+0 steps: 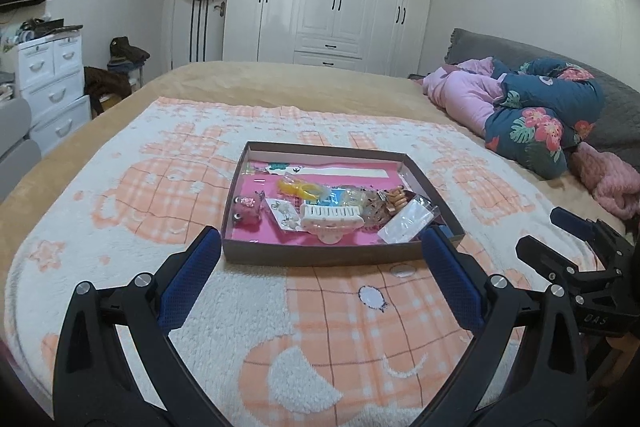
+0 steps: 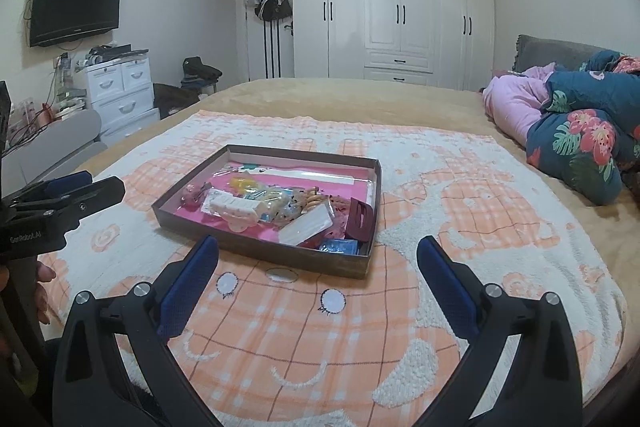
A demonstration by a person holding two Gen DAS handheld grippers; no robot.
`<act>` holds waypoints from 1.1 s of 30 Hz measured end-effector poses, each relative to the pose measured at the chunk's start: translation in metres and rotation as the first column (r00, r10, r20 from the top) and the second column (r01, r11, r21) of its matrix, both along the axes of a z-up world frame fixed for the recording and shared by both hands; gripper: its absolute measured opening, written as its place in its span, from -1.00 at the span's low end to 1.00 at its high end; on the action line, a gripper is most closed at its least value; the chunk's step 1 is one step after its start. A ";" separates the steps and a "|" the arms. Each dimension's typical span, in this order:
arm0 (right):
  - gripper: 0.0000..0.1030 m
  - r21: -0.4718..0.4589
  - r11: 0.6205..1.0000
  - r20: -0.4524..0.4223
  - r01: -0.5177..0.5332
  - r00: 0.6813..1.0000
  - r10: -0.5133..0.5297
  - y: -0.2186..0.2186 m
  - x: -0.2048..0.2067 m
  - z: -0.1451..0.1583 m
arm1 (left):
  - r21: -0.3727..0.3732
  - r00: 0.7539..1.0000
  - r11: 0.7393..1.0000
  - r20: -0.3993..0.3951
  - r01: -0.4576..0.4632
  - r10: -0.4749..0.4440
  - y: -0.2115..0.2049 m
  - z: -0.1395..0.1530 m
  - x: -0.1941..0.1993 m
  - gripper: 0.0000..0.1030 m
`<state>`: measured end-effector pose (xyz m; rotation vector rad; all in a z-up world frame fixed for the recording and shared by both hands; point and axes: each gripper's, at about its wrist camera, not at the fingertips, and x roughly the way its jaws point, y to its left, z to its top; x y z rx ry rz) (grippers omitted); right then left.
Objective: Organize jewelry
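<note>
jewelry tray: on the bed blanket, full of pieces
left claw: spread, empty
right claw: spread, empty
step: likely sorting done, both claws held short of the tray
next: if anything remains, reach into the tray

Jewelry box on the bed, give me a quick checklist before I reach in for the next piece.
1. Left gripper jaws wide and empty: ok.
2. Right gripper jaws wide and empty: ok.
3. Box flat on the blanket, open top: ok.
4. Both grippers short of the box, touching nothing: ok.
5. White hair clip on top of the pile, reachable: ok.
6. Small pieces under the clear bags: cannot tell.
</note>
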<state>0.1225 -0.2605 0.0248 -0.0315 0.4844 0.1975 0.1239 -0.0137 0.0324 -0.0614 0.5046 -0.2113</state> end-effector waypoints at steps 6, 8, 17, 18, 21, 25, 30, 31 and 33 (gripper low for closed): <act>0.88 -0.007 1.000 0.023 0.008 1.000 -0.007 0.000 -0.015 -0.003 | -0.002 1.000 1.000 0.018 0.018 -0.018 -0.002 -0.003 -0.018 0.78; 0.88 -0.009 1.000 0.026 0.010 1.000 -0.010 -0.001 -0.020 -0.005 | -0.002 0.999 1.000 0.028 0.030 -0.030 -0.004 -0.005 -0.025 0.78; 0.88 -0.017 0.999 0.050 0.028 0.998 -0.027 -0.003 -0.040 -0.018 | -0.023 0.997 0.999 0.067 0.032 -0.030 -0.001 -0.009 -0.045 0.78; 0.88 -0.010 0.999 0.052 0.030 0.998 -0.030 -0.004 -0.042 -0.019 | -0.020 0.997 0.999 0.070 0.029 -0.027 0.000 -0.010 -0.046 0.78; 0.88 -0.003 1.000 0.076 0.031 0.997 -0.030 -0.004 -0.050 -0.021 | -0.010 0.997 1.000 0.077 0.018 -0.017 0.000 -0.013 -0.050 0.78; 0.88 -0.002 0.999 0.127 0.035 0.991 -0.034 -0.005 -0.059 -0.020 | 0.000 0.996 1.000 0.086 0.000 0.000 0.000 -0.016 -0.056 0.78; 0.88 0.018 0.999 0.164 0.046 0.985 -0.048 -0.006 -0.068 -0.019 | 0.011 0.995 1.000 0.096 0.009 -0.010 -0.002 -0.021 -0.063 0.78; 0.88 0.018 0.999 0.166 0.047 0.985 -0.049 -0.006 -0.069 -0.020 | 0.011 0.995 1.000 0.097 0.009 -0.010 -0.001 -0.022 -0.065 0.78; 0.88 0.017 0.999 0.167 0.049 0.985 -0.051 -0.006 -0.071 -0.022 | 0.011 0.995 1.000 0.100 0.011 -0.012 -0.001 -0.024 -0.068 0.78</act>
